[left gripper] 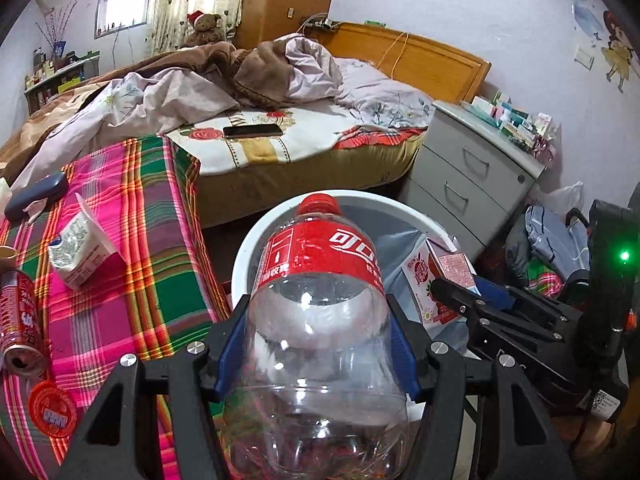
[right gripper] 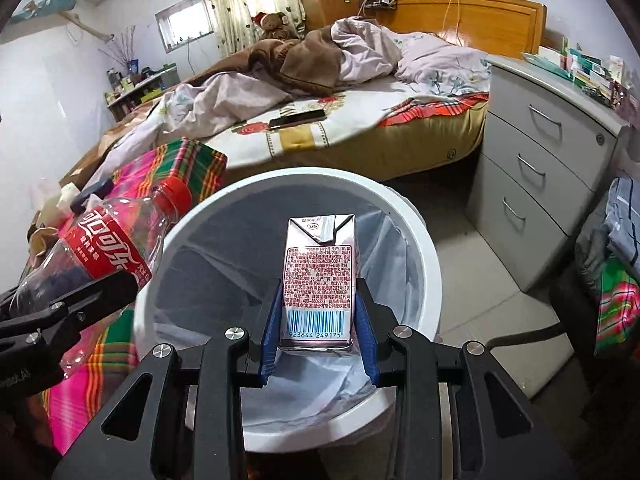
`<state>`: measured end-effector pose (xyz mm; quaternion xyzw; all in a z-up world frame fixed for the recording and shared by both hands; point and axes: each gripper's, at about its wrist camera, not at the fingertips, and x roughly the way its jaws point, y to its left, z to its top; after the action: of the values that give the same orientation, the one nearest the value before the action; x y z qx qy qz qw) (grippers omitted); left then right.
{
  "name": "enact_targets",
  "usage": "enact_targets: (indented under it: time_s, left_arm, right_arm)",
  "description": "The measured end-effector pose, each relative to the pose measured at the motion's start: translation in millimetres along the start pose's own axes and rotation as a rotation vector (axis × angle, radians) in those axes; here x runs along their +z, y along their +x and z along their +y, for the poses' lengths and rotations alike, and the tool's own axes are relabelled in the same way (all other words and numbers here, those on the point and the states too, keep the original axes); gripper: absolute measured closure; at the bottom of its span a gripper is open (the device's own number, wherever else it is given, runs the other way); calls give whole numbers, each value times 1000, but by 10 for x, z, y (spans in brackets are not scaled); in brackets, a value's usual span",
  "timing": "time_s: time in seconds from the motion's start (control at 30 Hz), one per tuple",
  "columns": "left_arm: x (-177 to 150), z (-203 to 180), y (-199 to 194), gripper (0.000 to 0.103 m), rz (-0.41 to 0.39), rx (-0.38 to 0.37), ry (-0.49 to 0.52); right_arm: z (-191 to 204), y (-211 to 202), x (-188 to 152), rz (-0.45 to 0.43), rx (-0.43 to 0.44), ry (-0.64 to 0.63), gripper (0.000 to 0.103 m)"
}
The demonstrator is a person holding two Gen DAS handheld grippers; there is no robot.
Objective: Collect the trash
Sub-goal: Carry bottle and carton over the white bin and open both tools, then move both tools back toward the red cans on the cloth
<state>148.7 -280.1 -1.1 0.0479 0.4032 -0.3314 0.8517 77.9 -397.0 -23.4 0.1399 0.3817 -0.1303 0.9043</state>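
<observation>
the right tool [right gripper: 318,320] is clamped on a carton [right gripper: 320,276], upright, directly over the open bin [right gripper: 416,240]. the left tool [left gripper: 316,344] clamps a bottle [left gripper: 320,300], cap toward 12 o'clock, just at the bin's rim. the carton is better placed to drop.

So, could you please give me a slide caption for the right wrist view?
Right hand-held gripper holds a drink carton above the lined white bin.

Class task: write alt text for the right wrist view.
The right gripper holds a small drink carton above a white lined bin. At left, the left gripper holds an empty cola bottle; an unmade bed lies behind.
</observation>
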Motion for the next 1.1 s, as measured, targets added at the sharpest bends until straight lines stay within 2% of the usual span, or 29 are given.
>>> enact_targets:
  time_s: [0.2,0.27,0.3,0.33,0.73,1.1]
  left_arm:
    - [-8,49,49,36,0,-19,-19]
    - [-3,35,29,33,-10,-27,-10]
    - [0,35,15,31,-15,-27,-8]
    - [3,44,4,31,-16,-21,-8]
    - [-86,249,-287,31,-57,13,-45]
    - [-277,544,-695,31,-112,77,-81]
  right_arm:
    - [-9,46,-5,13,-17,-15,66]
    - [-9,43,-7,7,-21,-13,55]
    - [-8,33,-9,3,-17,-10,45]
    - [-7,19,-11,0,-12,-6,43]
    - [67,-157,16,-46,-12,14,43]
    - [415,-326,-29,-98,35,-23,43]
